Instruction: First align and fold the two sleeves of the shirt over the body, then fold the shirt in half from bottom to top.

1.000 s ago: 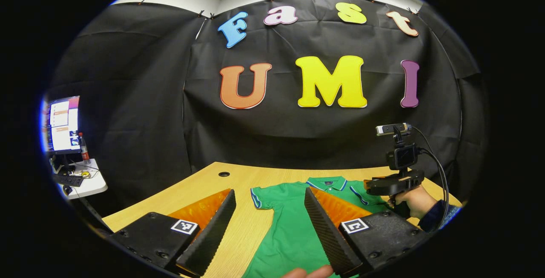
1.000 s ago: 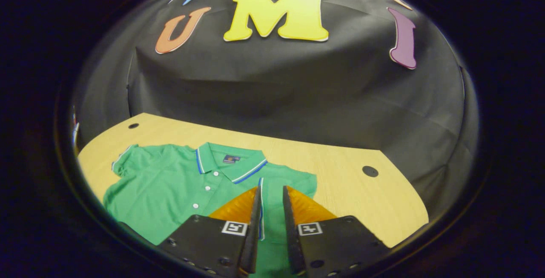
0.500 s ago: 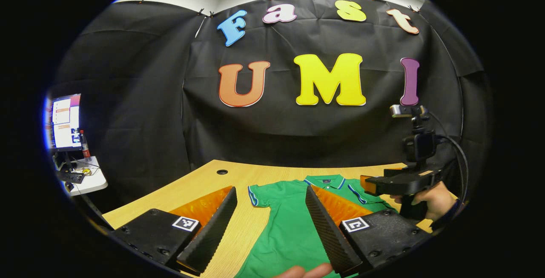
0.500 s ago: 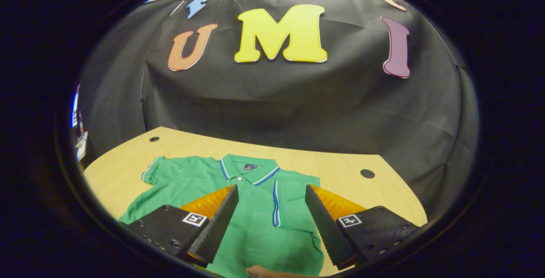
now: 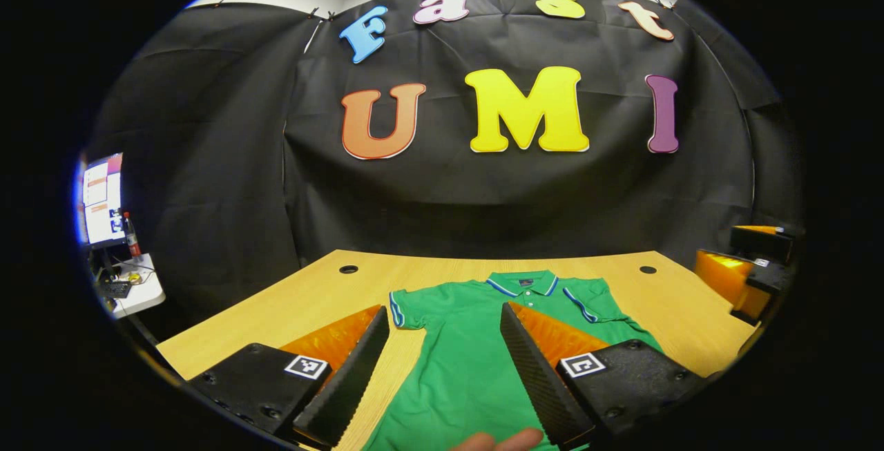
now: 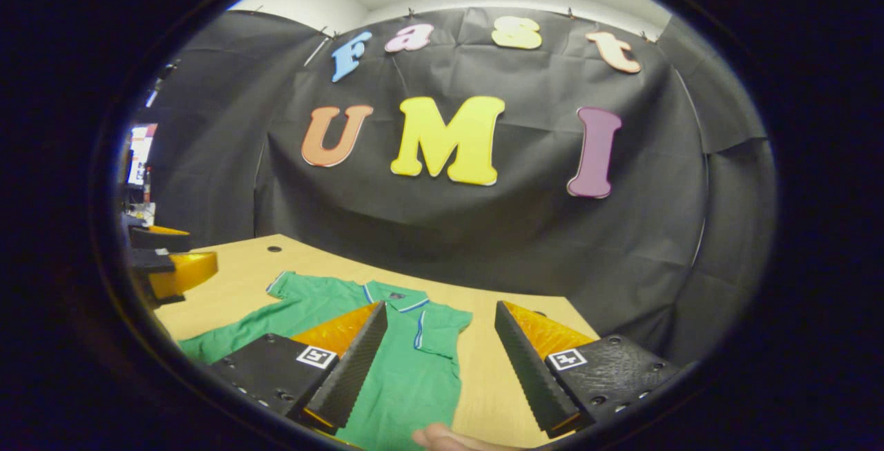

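Note:
A green polo shirt point(image 5: 469, 354) with blue-striped collar lies flat on the wooden table point(image 5: 311, 299), collar toward the wall. Its left sleeve point(image 5: 407, 307) is spread out; the right sleeve point(image 5: 587, 302) lies turned in over the body. My left gripper point(image 5: 442, 313) hovers open above the shirt's left side, holding nothing. My right gripper point(image 6: 440, 307) is open and empty, raised above the shirt point(image 6: 407, 368) at its right edge. The right gripper point(image 5: 753, 264) also sits at the far right of the left gripper view, and the left gripper point(image 6: 169, 264) at the left of the right gripper view.
Two round cable holes point(image 5: 348, 269) point(image 5: 647, 269) mark the table's far corners. A side table with a monitor point(image 5: 103, 195) and a bottle stands off to the left. A fingertip point(image 5: 497, 440) of the person's hand pokes in at the bottom edge.
My right gripper went from shut to open, then rose and drew back to the shirt's right. The left gripper stayed open and hardly moved.

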Demonstrator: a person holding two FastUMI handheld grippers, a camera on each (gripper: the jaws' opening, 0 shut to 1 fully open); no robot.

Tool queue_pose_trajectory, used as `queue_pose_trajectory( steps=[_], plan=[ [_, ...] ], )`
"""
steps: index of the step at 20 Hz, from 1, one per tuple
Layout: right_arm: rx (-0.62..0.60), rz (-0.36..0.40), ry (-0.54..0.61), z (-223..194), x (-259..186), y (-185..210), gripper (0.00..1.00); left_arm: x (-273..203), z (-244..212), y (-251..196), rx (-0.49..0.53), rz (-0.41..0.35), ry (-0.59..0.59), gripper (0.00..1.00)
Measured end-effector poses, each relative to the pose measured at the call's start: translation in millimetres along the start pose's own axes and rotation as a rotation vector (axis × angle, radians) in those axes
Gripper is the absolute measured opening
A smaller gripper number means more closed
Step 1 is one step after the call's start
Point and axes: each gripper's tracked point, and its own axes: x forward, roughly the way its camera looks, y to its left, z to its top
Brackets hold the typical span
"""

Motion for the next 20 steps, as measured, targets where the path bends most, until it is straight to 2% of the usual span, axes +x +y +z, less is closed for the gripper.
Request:
queue_pose_trajectory(
  steps=[2,5,10,13,15,19,20],
  plan=[
    [0.005,0.023,-0.019,-12.9,-30.9,-8.8,0.96,5.7,-6.0,-0.4,-0.011,0.011,-0.001,1.0],
    [0.03,0.033,0.015,-40.3,-55.5,-25.1,0.95,4.4,-12.0,-18.3,0.008,-0.009,0.007,1.0],
    [0.049,0.003,0.015,-49.0,-57.4,-40.4,0.96,-5.3,-6.3,-40.1,0.062,-0.011,-0.032,1.0],
    [0.093,0.063,0.02,-54.5,-60.9,-27.2,0.96,3.4,-3.4,-37.9,0.09,0.006,-0.027,1.0],
    [0.078,0.063,0.024,-58.3,-63.3,-30.0,0.96,17.2,5.0,-41.8,0.089,-0.01,-0.029,1.0],
    [0.079,0.082,0.01,-57.7,-67.8,-24.2,0.95,66.2,22.7,-26.0,0.1,0.017,-0.025,1.0],
    [0.079,0.087,0.009,-59.1,-66.4,-24.7,0.95,86.0,24.1,-22.7,0.108,0.017,-0.025,0.95]
  ],
)
